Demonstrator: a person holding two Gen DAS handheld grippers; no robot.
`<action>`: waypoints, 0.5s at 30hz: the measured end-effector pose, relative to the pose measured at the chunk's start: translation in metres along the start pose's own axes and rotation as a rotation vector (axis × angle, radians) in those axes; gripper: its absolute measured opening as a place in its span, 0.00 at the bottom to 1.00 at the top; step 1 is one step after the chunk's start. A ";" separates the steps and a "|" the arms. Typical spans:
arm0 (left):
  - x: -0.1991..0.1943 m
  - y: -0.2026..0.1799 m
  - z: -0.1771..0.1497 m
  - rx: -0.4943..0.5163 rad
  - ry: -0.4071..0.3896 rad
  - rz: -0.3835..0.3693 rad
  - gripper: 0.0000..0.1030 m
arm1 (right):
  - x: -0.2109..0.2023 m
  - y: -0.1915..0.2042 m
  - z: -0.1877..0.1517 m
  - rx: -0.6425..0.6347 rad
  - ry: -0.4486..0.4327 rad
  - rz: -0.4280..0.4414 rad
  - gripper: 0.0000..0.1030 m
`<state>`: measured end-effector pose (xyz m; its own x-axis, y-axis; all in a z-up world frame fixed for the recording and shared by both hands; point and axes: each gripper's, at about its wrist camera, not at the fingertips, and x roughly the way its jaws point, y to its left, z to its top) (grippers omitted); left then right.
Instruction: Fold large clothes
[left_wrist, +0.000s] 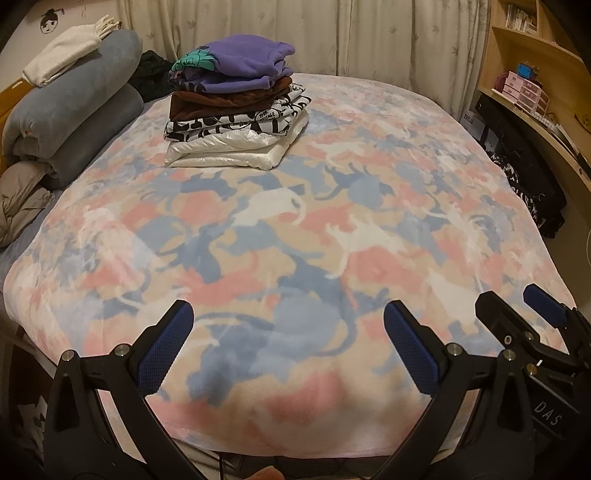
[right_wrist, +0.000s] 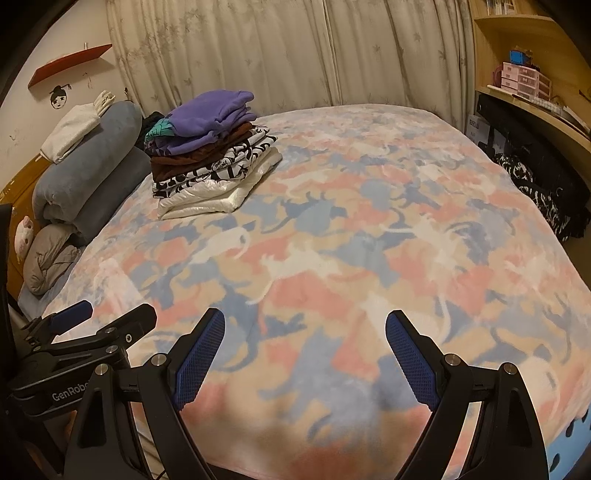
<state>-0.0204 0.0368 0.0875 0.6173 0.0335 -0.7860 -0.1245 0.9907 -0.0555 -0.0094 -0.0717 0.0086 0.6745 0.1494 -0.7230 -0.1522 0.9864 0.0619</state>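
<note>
Here both the left gripper (left_wrist: 289, 325) and right gripper (right_wrist: 305, 332) hang released, empty, over the near blanket (left_wrist: 295, 240); folded clothes stack (left_wrist: 236, 107) sits far left

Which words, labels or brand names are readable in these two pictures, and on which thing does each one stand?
"DAS": on the body of the right gripper, seen in the left wrist view.
"GenRobo", cut off at the edge: on the body of the left gripper, seen in the right wrist view.
Speech-bubble print on the black-and-white garment in the folded stack: too small to read surely.
White label on the black box beside the bed: blurred.
</note>
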 end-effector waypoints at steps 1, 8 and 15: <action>0.000 -0.001 0.000 0.001 0.000 -0.001 0.99 | 0.001 0.000 -0.001 0.001 0.001 0.000 0.87; 0.002 0.000 -0.001 0.001 0.006 0.002 0.99 | 0.001 0.000 -0.001 0.001 0.001 0.000 0.87; 0.006 -0.001 -0.005 0.001 0.011 0.006 0.99 | 0.004 -0.001 -0.004 0.004 0.008 0.001 0.87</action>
<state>-0.0211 0.0354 0.0798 0.6082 0.0378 -0.7928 -0.1276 0.9905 -0.0506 -0.0099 -0.0721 0.0027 0.6689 0.1497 -0.7282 -0.1502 0.9865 0.0649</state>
